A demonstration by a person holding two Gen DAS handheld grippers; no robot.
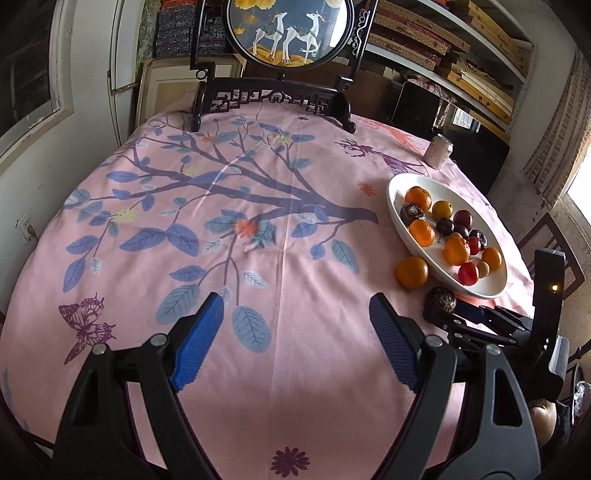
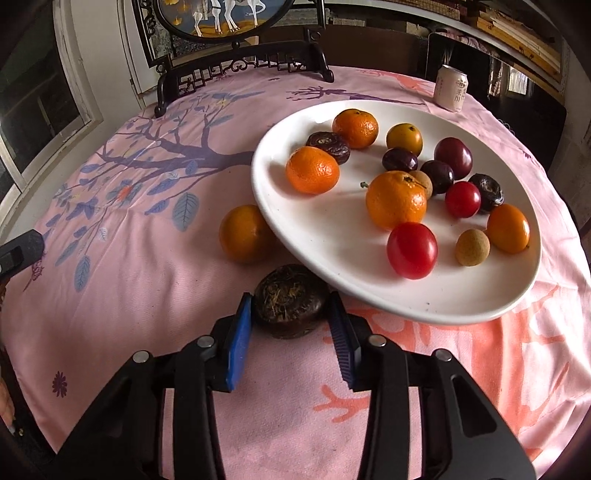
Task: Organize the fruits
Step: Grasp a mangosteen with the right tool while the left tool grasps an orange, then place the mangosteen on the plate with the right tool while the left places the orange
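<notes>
A white oval plate (image 2: 332, 236) holds several mandarins, dark plums, red fruits and a longan; it also shows at the right of the left wrist view (image 1: 402, 181). One mandarin (image 2: 245, 233) lies on the cloth beside the plate's near-left rim, also seen in the left wrist view (image 1: 412, 272). A dark brown wrinkled fruit (image 2: 290, 301) sits on the cloth at the plate's near edge. My right gripper (image 2: 291, 314) is shut on it, blue pads touching both sides; it shows in the left wrist view (image 1: 441, 301) too. My left gripper (image 1: 295, 325) is open and empty over the cloth.
A pink tablecloth (image 1: 258, 258) with a blue tree print covers the round table. A drinks can (image 2: 451, 88) stands behind the plate. A carved black stand with a round deer picture (image 1: 291, 33) sits at the far edge. Shelves stand at the back right.
</notes>
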